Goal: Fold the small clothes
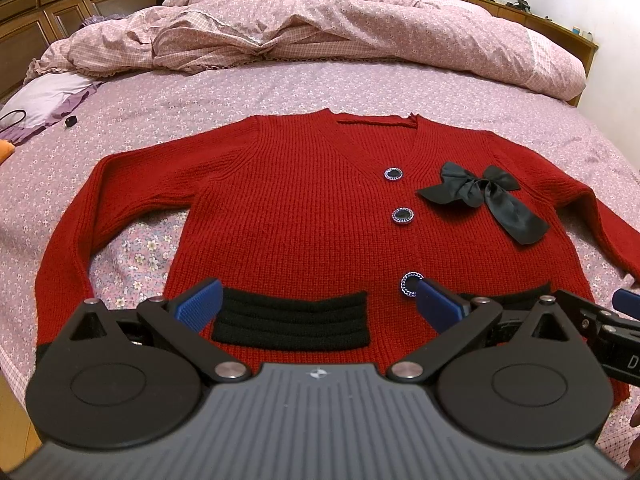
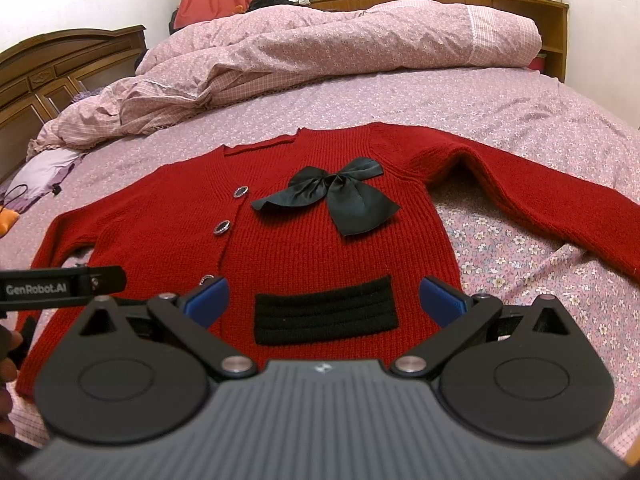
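A small red knit cardigan point(image 1: 288, 208) lies flat, front up, on the bed, sleeves spread to both sides. It has a black bow point(image 1: 480, 196), three round buttons and black pocket bands. It also shows in the right wrist view point(image 2: 320, 248) with the bow point(image 2: 340, 196). My left gripper point(image 1: 318, 306) is open and empty, hovering over the left pocket band point(image 1: 292, 324) near the hem. My right gripper point(image 2: 324, 302) is open and empty over the right pocket band point(image 2: 326, 314). Each gripper's body shows at the edge of the other's view.
The cardigan lies on a pink floral bedsheet point(image 1: 200, 92). A crumpled pink duvet point(image 1: 320, 28) is heaped at the far side. A wooden headboard point(image 1: 40, 12) stands at the left. A purple pillow point(image 1: 44, 96) and a small black item lie at the far left.
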Motion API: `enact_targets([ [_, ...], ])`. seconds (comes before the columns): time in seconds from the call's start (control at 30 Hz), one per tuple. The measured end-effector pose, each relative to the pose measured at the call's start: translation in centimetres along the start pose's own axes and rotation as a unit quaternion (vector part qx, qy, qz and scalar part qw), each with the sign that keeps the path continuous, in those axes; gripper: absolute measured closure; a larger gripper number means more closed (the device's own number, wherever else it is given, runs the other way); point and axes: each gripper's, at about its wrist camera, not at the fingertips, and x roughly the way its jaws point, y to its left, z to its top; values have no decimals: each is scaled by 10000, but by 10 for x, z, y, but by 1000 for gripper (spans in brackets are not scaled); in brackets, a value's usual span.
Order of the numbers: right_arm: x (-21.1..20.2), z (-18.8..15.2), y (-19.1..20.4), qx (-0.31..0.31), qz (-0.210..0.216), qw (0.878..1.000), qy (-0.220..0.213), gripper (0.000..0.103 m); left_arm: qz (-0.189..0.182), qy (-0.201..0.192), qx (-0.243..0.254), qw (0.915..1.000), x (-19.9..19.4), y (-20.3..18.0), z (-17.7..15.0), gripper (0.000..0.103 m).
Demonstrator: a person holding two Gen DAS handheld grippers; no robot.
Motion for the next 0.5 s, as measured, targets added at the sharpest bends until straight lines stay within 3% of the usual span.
enact_targets([
  [0.5, 1, -1, 0, 7, -7, 10000, 13, 0, 15, 30, -8, 10000, 2, 2, -3, 0],
])
